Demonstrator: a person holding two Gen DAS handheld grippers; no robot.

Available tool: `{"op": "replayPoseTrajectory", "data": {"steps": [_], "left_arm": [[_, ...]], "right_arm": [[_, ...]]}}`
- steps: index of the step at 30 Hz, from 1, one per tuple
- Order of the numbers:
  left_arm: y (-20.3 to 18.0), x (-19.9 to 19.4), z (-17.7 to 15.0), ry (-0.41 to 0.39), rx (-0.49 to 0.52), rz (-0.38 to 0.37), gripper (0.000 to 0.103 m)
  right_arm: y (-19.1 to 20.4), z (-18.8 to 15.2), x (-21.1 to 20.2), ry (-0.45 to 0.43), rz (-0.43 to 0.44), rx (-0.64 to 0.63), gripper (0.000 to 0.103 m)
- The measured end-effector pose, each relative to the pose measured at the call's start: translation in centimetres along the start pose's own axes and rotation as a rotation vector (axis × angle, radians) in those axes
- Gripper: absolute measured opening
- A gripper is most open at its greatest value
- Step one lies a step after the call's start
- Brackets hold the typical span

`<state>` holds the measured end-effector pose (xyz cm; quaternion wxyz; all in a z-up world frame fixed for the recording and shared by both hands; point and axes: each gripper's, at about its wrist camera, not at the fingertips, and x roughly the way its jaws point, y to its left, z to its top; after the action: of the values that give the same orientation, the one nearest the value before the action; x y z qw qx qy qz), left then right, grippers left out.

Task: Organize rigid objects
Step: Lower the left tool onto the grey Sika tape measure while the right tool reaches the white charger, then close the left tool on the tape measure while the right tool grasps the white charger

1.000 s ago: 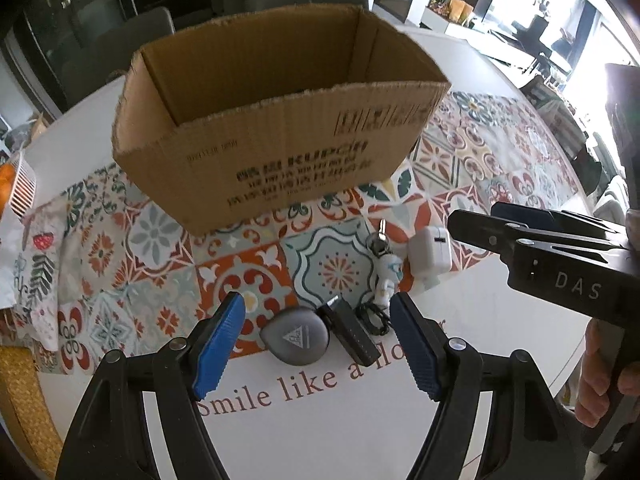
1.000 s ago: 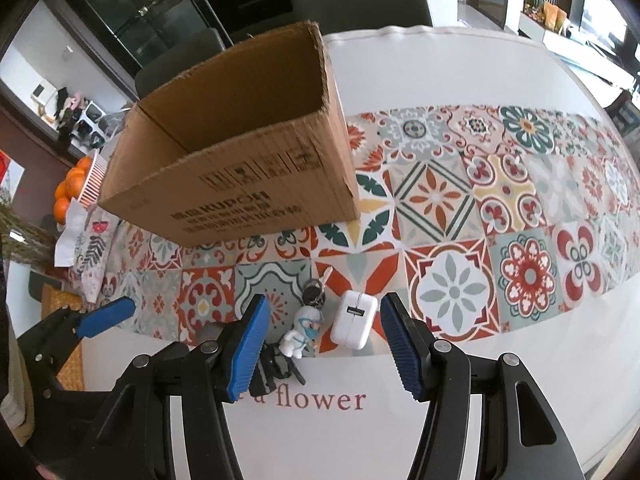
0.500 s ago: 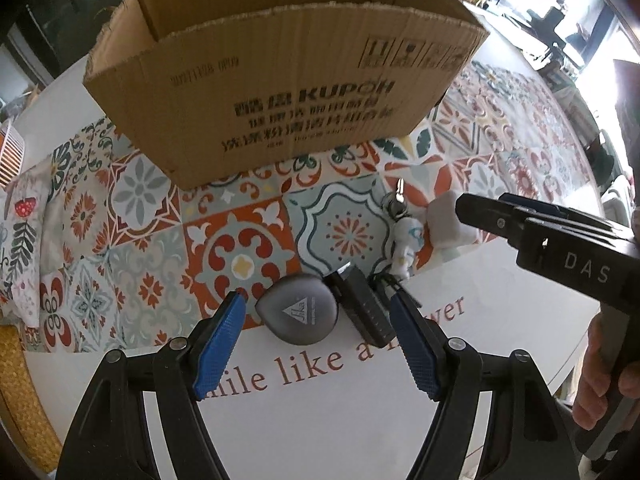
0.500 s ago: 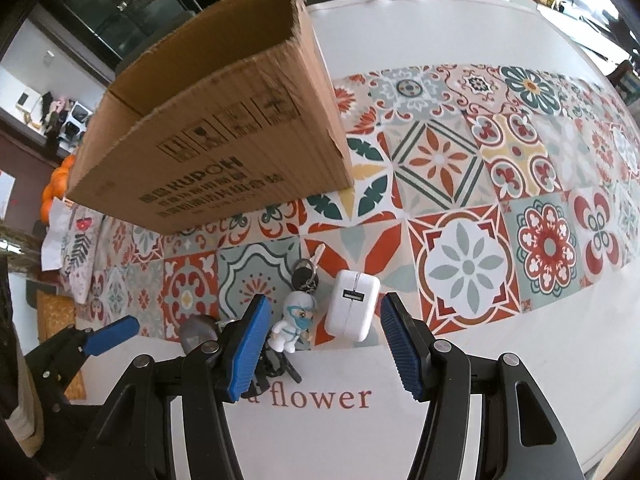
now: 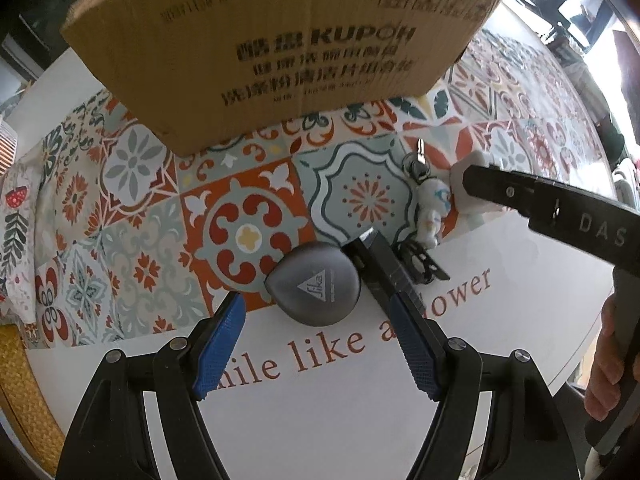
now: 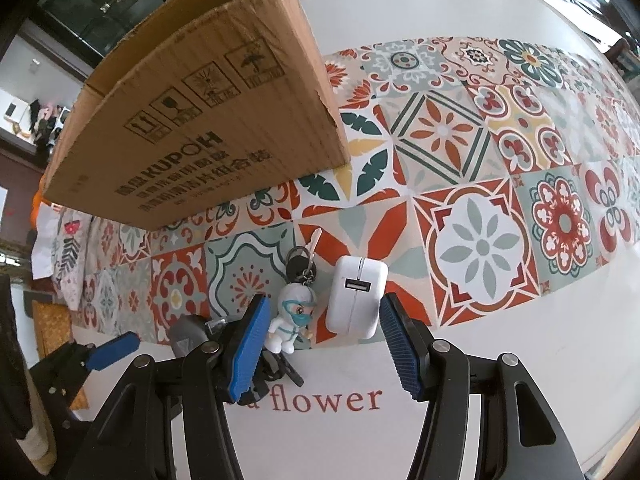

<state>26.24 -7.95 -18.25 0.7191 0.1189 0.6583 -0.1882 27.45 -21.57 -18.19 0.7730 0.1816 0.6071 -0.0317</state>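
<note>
A grey teardrop case (image 5: 316,286) lies on the table between the tips of my open left gripper (image 5: 315,304), with neither pad touching it. A black oblong block (image 5: 380,266) lies against the case's right side, by the right pad. My right gripper (image 6: 323,306) also stands open, straddling a white USB charger (image 6: 356,300) and a small white figure keychain (image 6: 294,316) with keys (image 6: 302,266). In the left wrist view the right gripper's finger covers part of the charger (image 5: 466,184). The open cardboard box (image 5: 280,40) stands just behind all of them.
A patterned tile runner (image 6: 480,240) crosses the white table. A leaf-print cloth (image 5: 16,216) and a woven mat (image 5: 24,392) lie at the left. A person's hand (image 5: 612,368) holds the right gripper near the table's right edge.
Both grippers have sunk toward the table, so the objects and the box look larger and nearer. The jaws keep about the same width and nothing has been gripped.
</note>
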Motion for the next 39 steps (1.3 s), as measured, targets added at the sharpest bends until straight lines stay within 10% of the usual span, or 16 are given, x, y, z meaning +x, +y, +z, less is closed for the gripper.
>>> {"op": "replayPoseTrajectory", "data": {"steps": [39], "left_arm": [[1.3, 5.5, 1.4, 0.038, -0.045, 0.002, 0.06]], "right_arm": [[-1.3, 0.1, 4.2, 0.062, -0.064, 0.043, 0.034]]}}
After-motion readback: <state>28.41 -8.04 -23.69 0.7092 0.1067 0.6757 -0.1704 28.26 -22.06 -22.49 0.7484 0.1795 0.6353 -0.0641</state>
